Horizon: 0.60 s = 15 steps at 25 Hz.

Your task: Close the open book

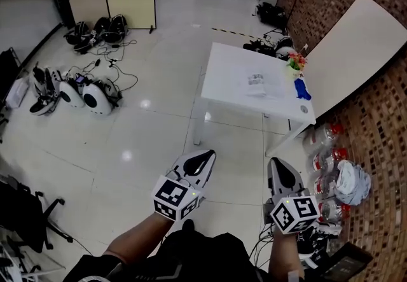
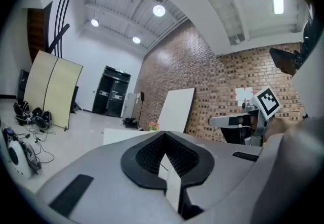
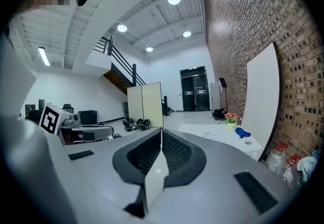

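Tools: two, the left tool (image 1: 201,161) and the right tool (image 1: 280,169), each with a marker cube, held side by side low over the floor.
Grip: both clenched, jaws pressed together with nothing between them.
Table: one, white (image 1: 222,86), ahead of the tools and well apart from them.
Book: one open book (image 1: 257,83), lying flat near the table's middle, its pale pages spread, the grey print too small to read.
Also on the table: one flower pot (image 1: 296,61), one blue object (image 1: 302,90) and one small round item (image 1: 304,109), in a line along the right edge, near the book but apart from it.
Right flank: one white board (image 1: 356,45) leans on the brick wall (image 1: 381,128); plastic bottles (image 1: 324,163) cluster at the wall's foot, too crowded to count.
Open room: glossy floor (image 1: 159,115) lies bare on the table's near and left sides; gear and cables (image 1: 76,90) sit far to the left.
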{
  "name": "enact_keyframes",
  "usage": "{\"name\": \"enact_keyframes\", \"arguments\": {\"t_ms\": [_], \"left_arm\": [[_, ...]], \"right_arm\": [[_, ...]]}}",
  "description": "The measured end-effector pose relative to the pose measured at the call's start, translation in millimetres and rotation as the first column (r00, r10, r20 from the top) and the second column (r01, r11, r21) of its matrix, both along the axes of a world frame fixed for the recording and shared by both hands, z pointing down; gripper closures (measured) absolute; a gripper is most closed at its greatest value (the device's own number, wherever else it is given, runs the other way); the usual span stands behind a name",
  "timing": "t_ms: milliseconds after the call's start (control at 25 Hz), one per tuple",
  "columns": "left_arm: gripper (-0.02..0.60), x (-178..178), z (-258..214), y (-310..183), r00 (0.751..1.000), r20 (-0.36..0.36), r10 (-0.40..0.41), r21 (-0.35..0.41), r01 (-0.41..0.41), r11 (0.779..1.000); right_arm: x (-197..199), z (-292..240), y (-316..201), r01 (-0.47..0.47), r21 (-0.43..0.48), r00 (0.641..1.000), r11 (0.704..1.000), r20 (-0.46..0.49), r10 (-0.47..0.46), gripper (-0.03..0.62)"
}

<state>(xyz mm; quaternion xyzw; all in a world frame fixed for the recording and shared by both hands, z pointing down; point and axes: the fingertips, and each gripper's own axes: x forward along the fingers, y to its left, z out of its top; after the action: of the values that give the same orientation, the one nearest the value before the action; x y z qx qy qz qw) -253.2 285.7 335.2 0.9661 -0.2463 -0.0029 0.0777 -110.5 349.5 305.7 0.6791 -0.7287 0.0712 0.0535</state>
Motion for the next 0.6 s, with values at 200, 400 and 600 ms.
{"name": "enact_keyframes", "arguments": {"t_ms": [200, 400, 600], "left_arm": [[0.586, 18, 8, -23, 1.0, 0.005, 0.022, -0.013, -0.022, 1.0], [0.586, 45, 7, -59, 1.0, 0.013, 0.009, -0.013, -0.009, 1.0], [0.586, 78, 8, -106, 0.998, 0.047, -0.043, 0.012, 0.042, 0.999]], "right_arm": [[10, 6, -33, -0.009, -0.018, 1.0, 1.0, 0.015, 0.009, 0.591], [35, 8, -72, 0.011, -0.015, 1.0, 1.0, 0.024, -0.01, 0.591], [79, 16, -116, 0.021, 0.011, 0.999, 1.0, 0.032, -0.022, 0.591]]}}
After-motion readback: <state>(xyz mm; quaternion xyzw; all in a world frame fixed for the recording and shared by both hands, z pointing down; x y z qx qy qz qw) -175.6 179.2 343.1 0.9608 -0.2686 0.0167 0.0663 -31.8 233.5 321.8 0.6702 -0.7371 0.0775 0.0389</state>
